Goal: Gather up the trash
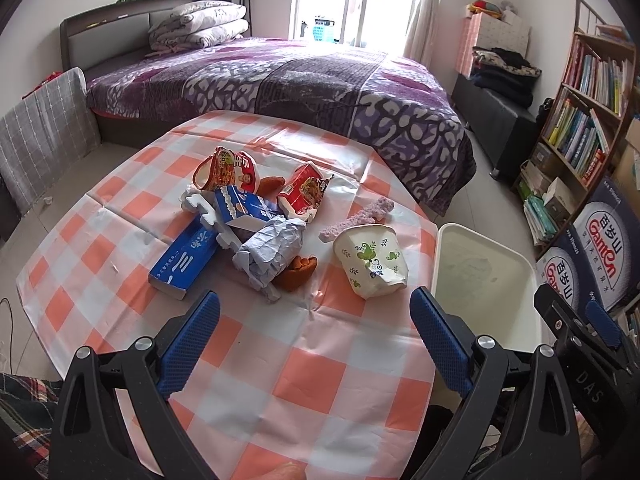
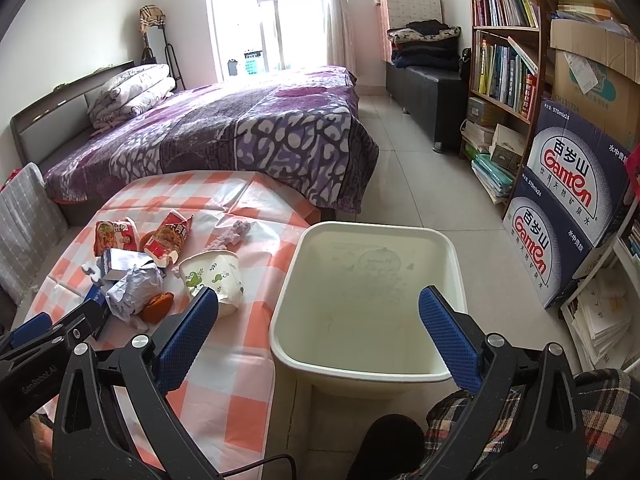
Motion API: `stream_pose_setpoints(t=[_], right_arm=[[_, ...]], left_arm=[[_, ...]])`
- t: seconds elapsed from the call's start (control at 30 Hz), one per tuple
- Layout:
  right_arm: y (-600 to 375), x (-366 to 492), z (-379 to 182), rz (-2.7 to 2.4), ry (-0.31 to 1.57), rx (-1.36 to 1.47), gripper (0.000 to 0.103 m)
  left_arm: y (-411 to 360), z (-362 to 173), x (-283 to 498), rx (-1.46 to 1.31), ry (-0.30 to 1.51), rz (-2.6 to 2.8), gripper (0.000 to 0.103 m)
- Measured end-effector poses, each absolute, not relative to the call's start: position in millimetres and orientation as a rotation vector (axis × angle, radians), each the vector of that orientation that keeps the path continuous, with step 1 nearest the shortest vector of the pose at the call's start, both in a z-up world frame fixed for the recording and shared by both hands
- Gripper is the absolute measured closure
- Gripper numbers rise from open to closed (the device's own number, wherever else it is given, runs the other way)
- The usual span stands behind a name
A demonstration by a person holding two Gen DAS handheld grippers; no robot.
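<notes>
A heap of trash lies on the checked table (image 1: 280, 360): a white paper cup with green leaf print (image 1: 372, 260) on its side, a crumpled grey paper wad (image 1: 272, 248), a long blue box (image 1: 184, 260), a blue-white carton (image 1: 244, 206), two red noodle cups (image 1: 228, 172) (image 1: 306, 190), a pink foam piece (image 1: 360, 216). My left gripper (image 1: 314, 312) is open above the table's near part, short of the heap. My right gripper (image 2: 318, 308) is open over the near rim of the cream bin (image 2: 360, 364), which is empty. The paper cup (image 2: 214, 276) lies by its left finger.
A bed with a purple cover (image 1: 300, 80) stands behind the table. Bookshelves (image 2: 508, 60) and stacked water cartons (image 2: 568, 200) line the right side. The tiled floor (image 2: 420, 184) runs between bed and shelves. A person's plaid sleeve (image 2: 500, 420) is low in the right wrist view.
</notes>
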State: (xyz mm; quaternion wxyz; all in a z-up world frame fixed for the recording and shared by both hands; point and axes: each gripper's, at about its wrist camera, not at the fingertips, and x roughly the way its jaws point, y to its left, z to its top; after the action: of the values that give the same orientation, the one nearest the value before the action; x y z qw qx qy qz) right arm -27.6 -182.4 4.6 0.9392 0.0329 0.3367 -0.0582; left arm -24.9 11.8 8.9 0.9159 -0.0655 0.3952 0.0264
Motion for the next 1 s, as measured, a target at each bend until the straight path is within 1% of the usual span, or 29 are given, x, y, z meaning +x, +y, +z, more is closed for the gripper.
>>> stream_pose_setpoints(t=[0.77,0.87,1.0], right_arm=[[-179,-27,2,-0.115,0.686,0.067,0.007],[-175,-25,9,-0.103,0.678,0.063,0.007],[-169,-14,33,-0.056,0.690,0.068,0.007]], left_arm=[[13,8,-25,-0.136,0.810,0.055,0.010],[21,9,-24,-0.158,0.807,0.058,0.010],[42,18,-9,-0.203,0.817,0.063,0.010]])
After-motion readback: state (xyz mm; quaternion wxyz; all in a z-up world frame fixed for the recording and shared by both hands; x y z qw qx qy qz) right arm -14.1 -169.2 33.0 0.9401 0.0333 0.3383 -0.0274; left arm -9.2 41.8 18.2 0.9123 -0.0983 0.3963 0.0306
